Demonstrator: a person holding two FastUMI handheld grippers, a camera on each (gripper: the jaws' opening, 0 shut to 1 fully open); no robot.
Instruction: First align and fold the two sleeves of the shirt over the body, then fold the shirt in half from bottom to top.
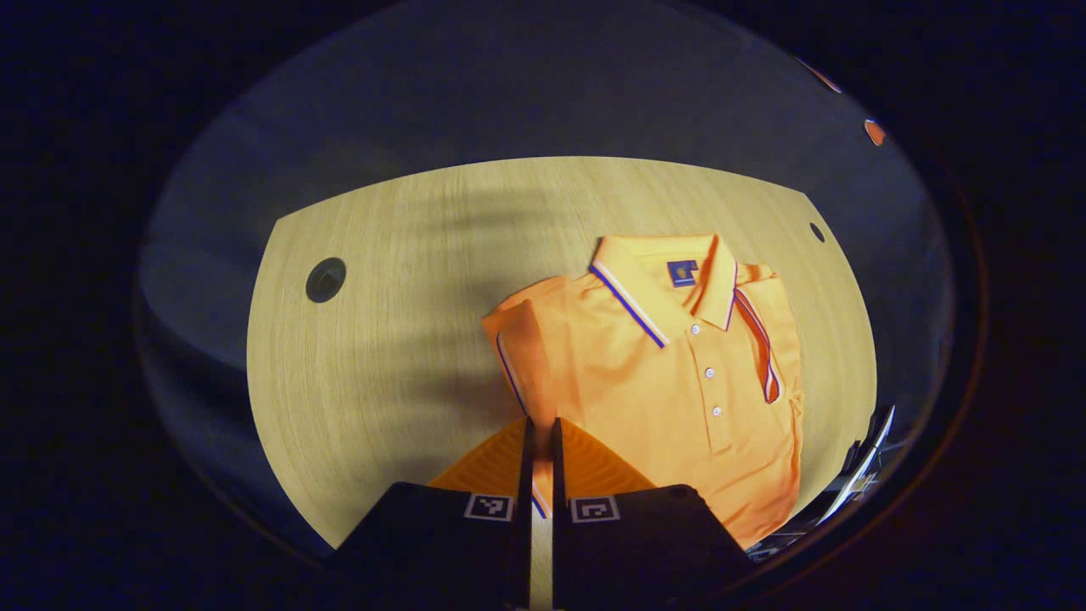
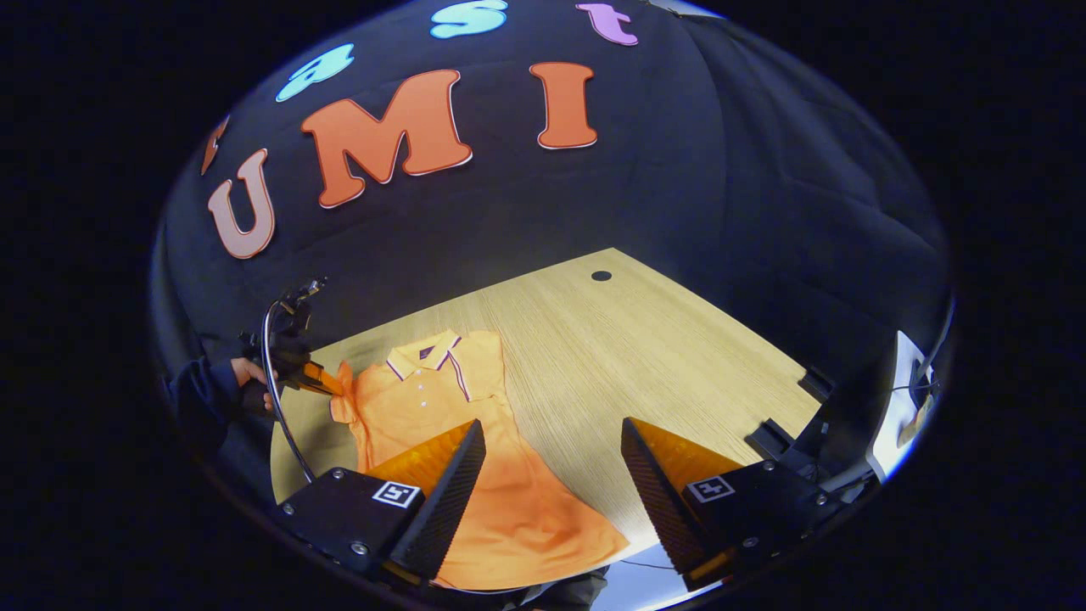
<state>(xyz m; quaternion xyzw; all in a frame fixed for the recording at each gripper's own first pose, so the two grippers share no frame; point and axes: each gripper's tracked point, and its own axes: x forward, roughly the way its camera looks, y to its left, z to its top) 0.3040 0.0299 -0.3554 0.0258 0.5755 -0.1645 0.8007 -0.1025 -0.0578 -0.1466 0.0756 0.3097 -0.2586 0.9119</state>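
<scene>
While the shirt (image 1: pixel 679 399) lies face up on the desk (image 1: pixel 382 339), collar at the far side, the left claw (image 1: pixel 540 441) is pinched nearly closed on the edge of one sleeve (image 1: pixel 517 339), striped cuff between its fingers. Other sleeve (image 1: pixel 768 339) already lies folded over the body. Right claw (image 2: pixel 551 462) hangs wide open above the shirt's lower part (image 2: pixel 509 509), gripping nothing. Right gripper view shows a hand (image 2: pixel 254 378) holding the left claw at the sleeve.
</scene>
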